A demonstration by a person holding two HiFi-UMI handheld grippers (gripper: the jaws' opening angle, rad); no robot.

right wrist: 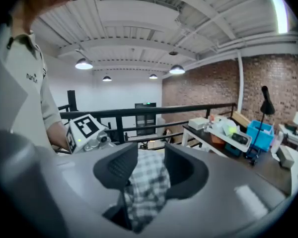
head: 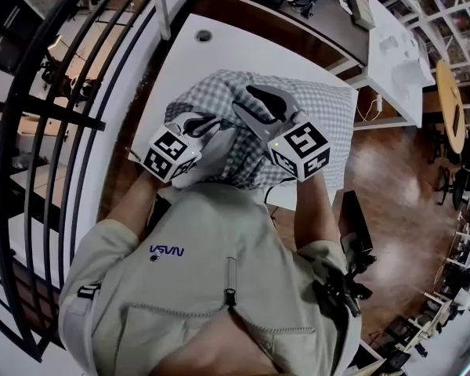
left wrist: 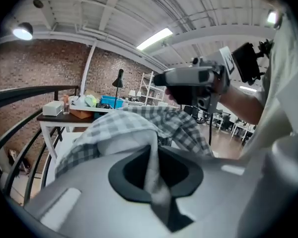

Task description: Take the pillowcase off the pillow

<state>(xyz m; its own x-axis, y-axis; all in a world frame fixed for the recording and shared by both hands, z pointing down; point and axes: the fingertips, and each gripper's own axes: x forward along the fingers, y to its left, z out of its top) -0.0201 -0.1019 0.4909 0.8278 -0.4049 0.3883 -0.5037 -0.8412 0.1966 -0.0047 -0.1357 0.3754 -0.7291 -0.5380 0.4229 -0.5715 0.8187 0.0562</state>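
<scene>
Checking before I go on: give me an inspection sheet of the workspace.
Surface: white table, the pillow lying on it.
Job's things: checked pillowcase covers most of the pillow; pale end shows nearest the person.
Clutter: nothing seen on the table.
Grippers: left gripper shut on a pale fold, apparently the pillow; right gripper open, checked cloth loose between its jaws.
Cables: thin dark line at the near edge, possibly a lead.
Surroundings: black railing, cluttered desk beyond, wood floor.

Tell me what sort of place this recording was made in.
Probably a mezzanine workshop or lab in a converted industrial building: exposed brick wall, black railing at the edge, cluttered workbench.
</scene>
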